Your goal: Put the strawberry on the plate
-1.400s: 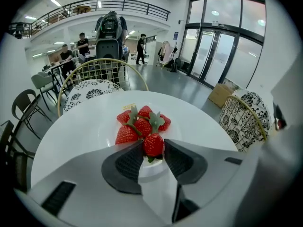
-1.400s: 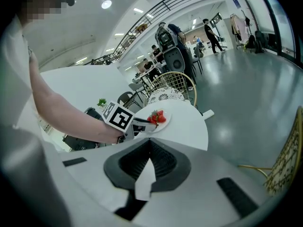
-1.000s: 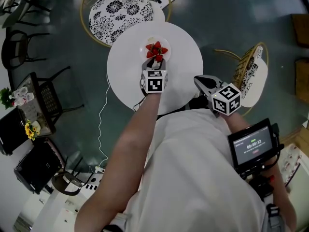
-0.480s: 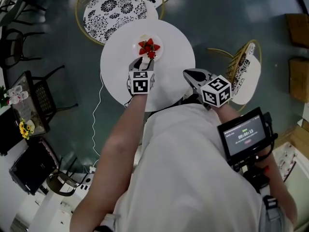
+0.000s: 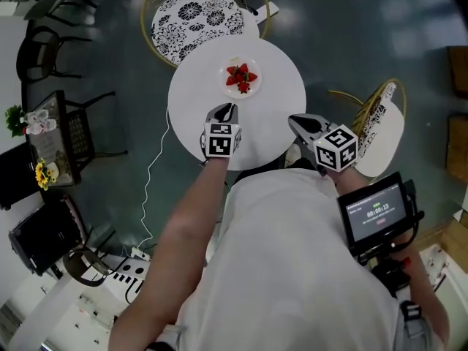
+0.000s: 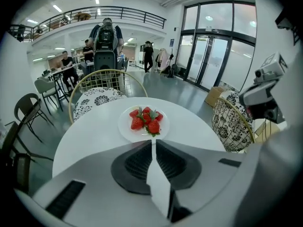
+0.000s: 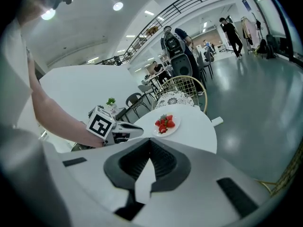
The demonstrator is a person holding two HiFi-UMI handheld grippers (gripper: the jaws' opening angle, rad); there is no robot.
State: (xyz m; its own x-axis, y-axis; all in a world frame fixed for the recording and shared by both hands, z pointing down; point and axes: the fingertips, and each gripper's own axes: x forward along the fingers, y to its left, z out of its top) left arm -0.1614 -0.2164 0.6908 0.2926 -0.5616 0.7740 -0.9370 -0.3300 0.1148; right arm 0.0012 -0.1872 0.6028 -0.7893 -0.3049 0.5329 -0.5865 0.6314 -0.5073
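Several red strawberries (image 5: 241,79) lie in a heap on a small white plate (image 5: 228,88) at the far side of the round white table (image 5: 278,115). My left gripper (image 5: 225,109) hovers over the table just short of the plate, pointing at it. In the left gripper view its jaws (image 6: 154,142) are closing, down to a narrow slit with nothing between them, and the strawberries (image 6: 146,120) sit ahead on the plate (image 6: 127,131). My right gripper (image 5: 296,121) hangs at the table's near right edge, shut and empty (image 7: 150,142). From there the strawberries (image 7: 164,123) and the left gripper (image 7: 141,130) are both visible.
A wire chair with a patterned cushion (image 5: 201,13) stands behind the table and another (image 5: 382,119) to its right. A white cable (image 5: 152,181) runs across the floor on the left. A small monitor (image 5: 376,214) hangs at my right side. People (image 6: 106,32) stand far off.
The left gripper has drawn back from the plate toward me; its tips were at the strawberries and now stand short of the plate. The right gripper stays put.
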